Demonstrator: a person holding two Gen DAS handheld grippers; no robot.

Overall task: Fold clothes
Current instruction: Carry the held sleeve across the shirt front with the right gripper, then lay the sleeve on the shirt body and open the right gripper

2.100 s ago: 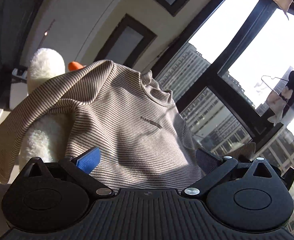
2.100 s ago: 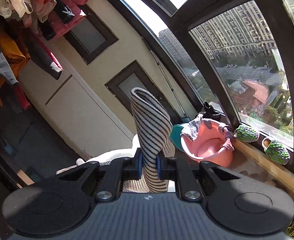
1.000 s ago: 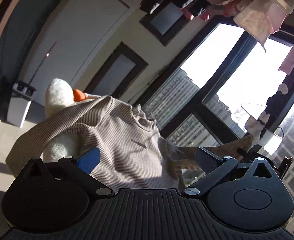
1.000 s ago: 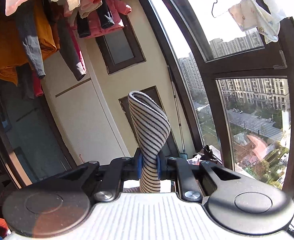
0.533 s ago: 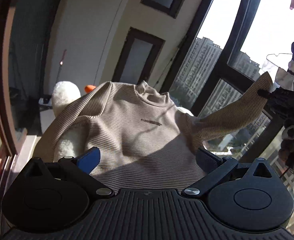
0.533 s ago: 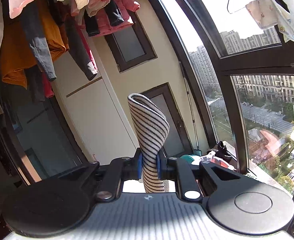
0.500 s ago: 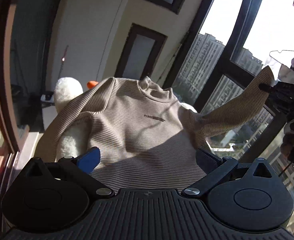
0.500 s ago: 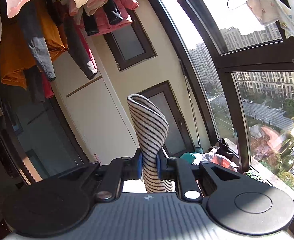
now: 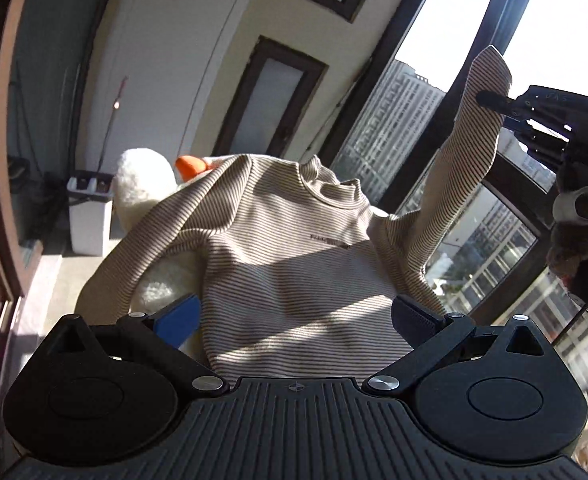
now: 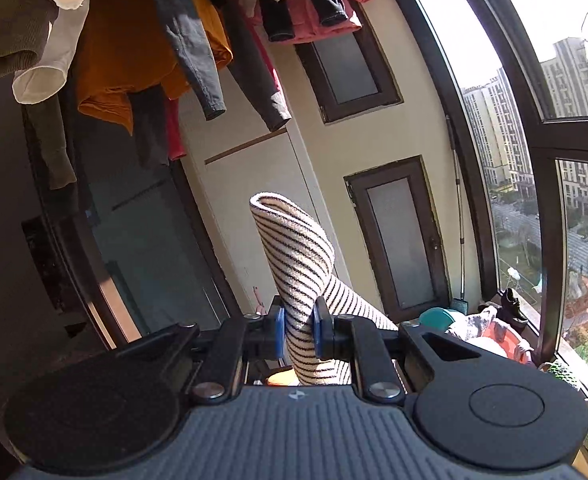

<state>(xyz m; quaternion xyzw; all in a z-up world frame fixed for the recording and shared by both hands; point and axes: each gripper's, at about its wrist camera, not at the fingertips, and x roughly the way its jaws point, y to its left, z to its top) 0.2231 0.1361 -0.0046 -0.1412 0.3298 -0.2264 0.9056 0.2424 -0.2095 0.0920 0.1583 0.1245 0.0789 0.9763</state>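
Note:
A beige striped long-sleeve shirt lies spread front-up over a white plush duck. My left gripper is open, with its fingers on either side of the shirt's lower body and nothing between them. My right gripper is shut on the shirt's right sleeve cuff and holds it raised. In the left wrist view the right gripper shows at the upper right with the sleeve stretched up to it. The shirt's other sleeve hangs down at the left.
Large dark-framed windows stand behind the shirt. Clothes hang overhead on a rack. A white bin stands by the wall at the left. A pink basin with cloth sits near the window sill.
My right gripper has lifted the sleeve higher, so it now stands steeply up from the shirt. The left gripper has stayed open over the shirt's lower part.

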